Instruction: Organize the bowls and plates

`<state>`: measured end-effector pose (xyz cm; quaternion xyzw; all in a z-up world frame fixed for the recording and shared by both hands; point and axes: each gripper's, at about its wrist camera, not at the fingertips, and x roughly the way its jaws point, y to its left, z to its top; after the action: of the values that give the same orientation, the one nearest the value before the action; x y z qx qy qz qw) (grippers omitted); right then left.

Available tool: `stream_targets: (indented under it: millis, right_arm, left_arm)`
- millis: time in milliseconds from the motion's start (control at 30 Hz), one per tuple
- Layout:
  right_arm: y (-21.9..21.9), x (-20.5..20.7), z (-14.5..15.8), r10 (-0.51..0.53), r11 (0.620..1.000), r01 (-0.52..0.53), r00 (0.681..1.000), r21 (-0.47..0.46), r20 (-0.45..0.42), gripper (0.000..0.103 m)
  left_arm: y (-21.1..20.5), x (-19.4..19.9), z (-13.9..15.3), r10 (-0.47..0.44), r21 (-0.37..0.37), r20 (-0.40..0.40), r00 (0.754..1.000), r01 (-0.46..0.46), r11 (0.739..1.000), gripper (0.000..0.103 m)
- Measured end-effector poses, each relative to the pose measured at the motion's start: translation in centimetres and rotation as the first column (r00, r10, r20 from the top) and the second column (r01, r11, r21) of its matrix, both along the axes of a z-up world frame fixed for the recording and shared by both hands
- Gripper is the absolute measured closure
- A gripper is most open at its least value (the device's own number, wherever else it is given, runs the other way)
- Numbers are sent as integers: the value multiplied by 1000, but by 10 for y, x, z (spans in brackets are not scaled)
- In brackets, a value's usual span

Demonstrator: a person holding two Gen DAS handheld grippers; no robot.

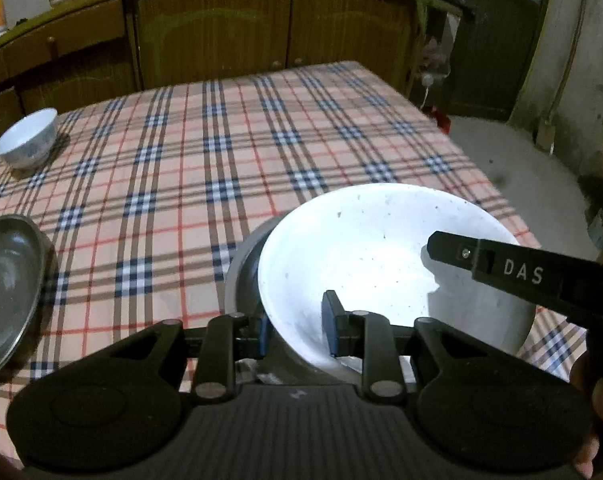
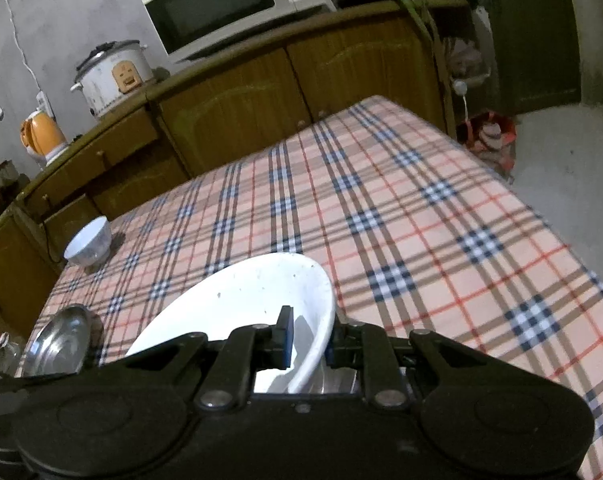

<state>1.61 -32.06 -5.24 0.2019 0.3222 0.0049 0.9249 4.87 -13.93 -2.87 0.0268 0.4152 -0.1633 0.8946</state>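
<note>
The left gripper (image 1: 297, 330) is nearly closed, its blue pads nipping the near rim of the large white bowl (image 1: 365, 248): one pad sits inside the rim, the other outside against the wall. The right gripper (image 2: 307, 340) is fully clamped on the same bowl's rim at the opposite side, one finger inside and one outside; in the left wrist view its black finger reaches in over the bowl from the right. So both hands share the load, neither one nearer than the other.

The bowl hangs low and tilted, its open face turned up and toward the left camera. Directly under it lies a shallow metal dish (image 1: 241, 264), whose grey rim shows just to the left of and below the bowl. That is the relation that matters, I judge: the bowl sits almost straight over the dish, offset a little to the right, and whether the two already touch I cannot tell.

Both grippers point steeply downward over the near edge of the checked tablecloth (image 1: 229, 152). A second metal plate (image 1: 9, 292) lies off to the left, and a small white bowl (image 1: 27, 142) stands well apart at the far left corner
</note>
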Motion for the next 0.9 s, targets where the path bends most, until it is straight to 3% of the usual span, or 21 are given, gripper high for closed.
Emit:
stream_targets:
  millis: [333, 667, 900]
  right_arm:
    - [1, 7, -22, 18, 1000, -18, 998, 17, -57, 82]
    - [1, 13, -31, 32, 998, -29, 998, 55, -60, 78]
    - [1, 14, -31, 32, 997, -28, 998, 68, -58, 75]
  left_arm:
    - [-1, 6, -17, 2, 23, -46, 999, -1, 1000, 76]
    - [-1, 8, -19, -4, 38, -21, 1000, 5, 999, 74]
    - [-3, 8, -21, -14, 22, -17, 1000, 14, 1000, 63]
